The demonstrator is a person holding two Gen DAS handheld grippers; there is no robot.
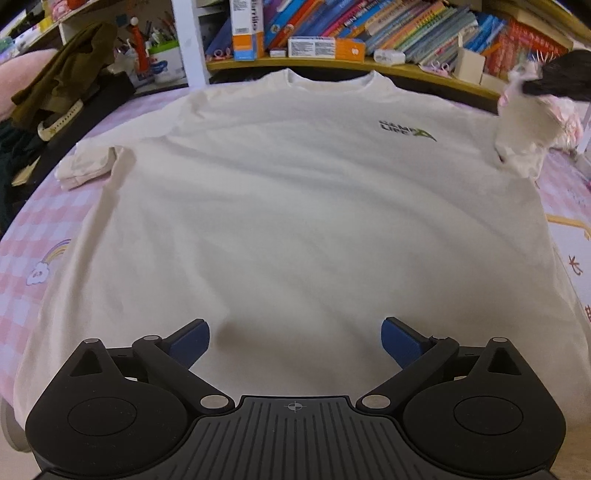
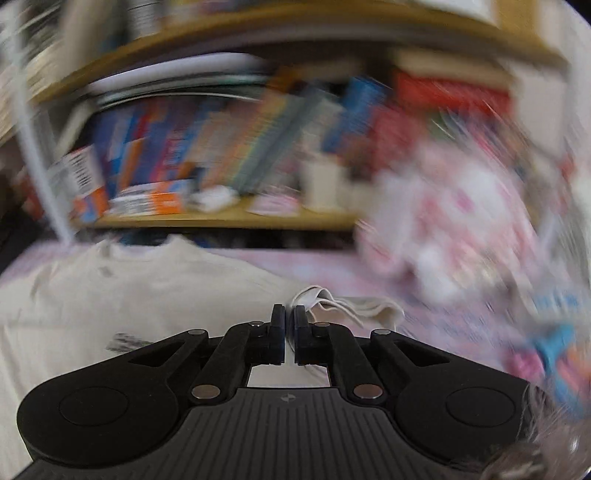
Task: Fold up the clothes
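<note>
One cream shirt (image 1: 280, 206) covers the pink checked bedsheet (image 1: 22, 266) below bookshelves (image 1: 369, 33).

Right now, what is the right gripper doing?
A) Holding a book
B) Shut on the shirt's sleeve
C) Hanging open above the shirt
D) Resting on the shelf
B: in the right wrist view the right gripper has its jaws closed on the cream sleeve of the T-shirt.

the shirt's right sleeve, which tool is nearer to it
Right. The right tool is shut on the sleeve, lifting it. The left tool hangs open over the hem end of the t-shirt, far from it.
</note>
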